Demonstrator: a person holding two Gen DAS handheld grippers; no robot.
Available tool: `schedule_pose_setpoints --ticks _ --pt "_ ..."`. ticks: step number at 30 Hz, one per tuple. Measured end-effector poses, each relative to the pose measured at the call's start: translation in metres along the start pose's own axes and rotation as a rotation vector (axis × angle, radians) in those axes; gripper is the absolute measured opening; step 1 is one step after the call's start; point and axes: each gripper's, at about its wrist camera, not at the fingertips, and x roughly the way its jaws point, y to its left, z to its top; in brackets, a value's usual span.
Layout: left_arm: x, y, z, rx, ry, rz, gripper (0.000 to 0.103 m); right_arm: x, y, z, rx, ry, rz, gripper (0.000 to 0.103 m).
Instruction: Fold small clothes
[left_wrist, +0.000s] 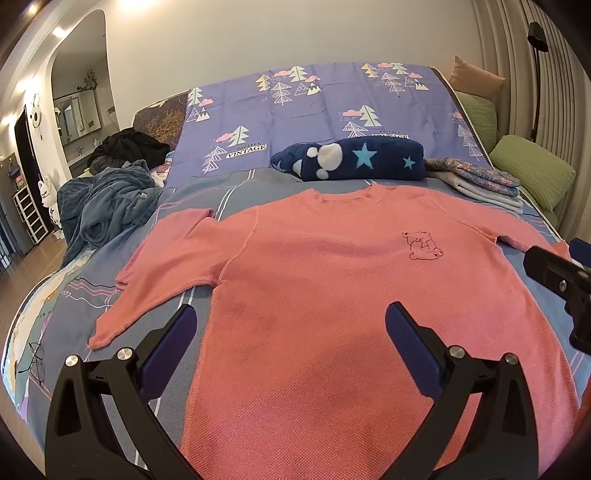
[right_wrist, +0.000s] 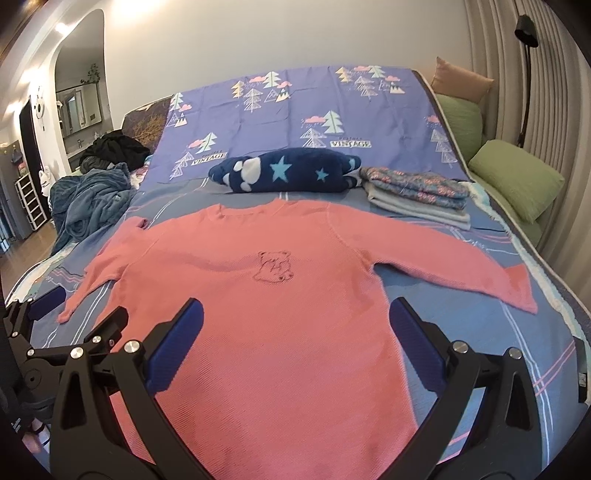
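While only the right wrist view showed the whole far sleeve (right_wrist: 461, 254), the pink sweater (left_wrist: 332, 295) lay flat, face up on the bed (left_wrist: 236, 188), beneath the left gripper (left_wrist: 290, 332) and right gripper (right_wrist: 295, 325), both spread wide and empty.

My left gripper (left_wrist: 290, 325) is all matte black plastic: two angular arms that splay from the bottom corners of the frame, each cut with a long slot. Its fingers (left_wrist: 404, 332) carry dark blue pads with a fine ribbed texture. Two round silver screw heads sit on each arm near the pivot. My right gripper (right_wrist: 297, 319) is built the same, with black arms, blue ribbed pads and bright silver bolts. At the right edge of the left view it shows side on, a black block with one small screw and a blue tip.
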Motion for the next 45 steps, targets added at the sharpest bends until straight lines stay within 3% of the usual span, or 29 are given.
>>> schedule_pose_setpoints --ticks 30,42,45 --pt "0.027 0.055 -0.015 -0.130 0.076 0.012 0.102 0.027 0.058 -0.010 -0.129 0.082 0.029 0.101" --pt "0.030 0.075 -0.017 -0.196 0.043 -0.068 0.102 0.036 0.064 -0.008 -0.128 0.100 0.019 0.101" --pt "0.034 0.087 -0.020 -0.239 0.033 -0.131 0.102 0.037 0.065 -0.008 -0.120 0.101 0.018 0.101"
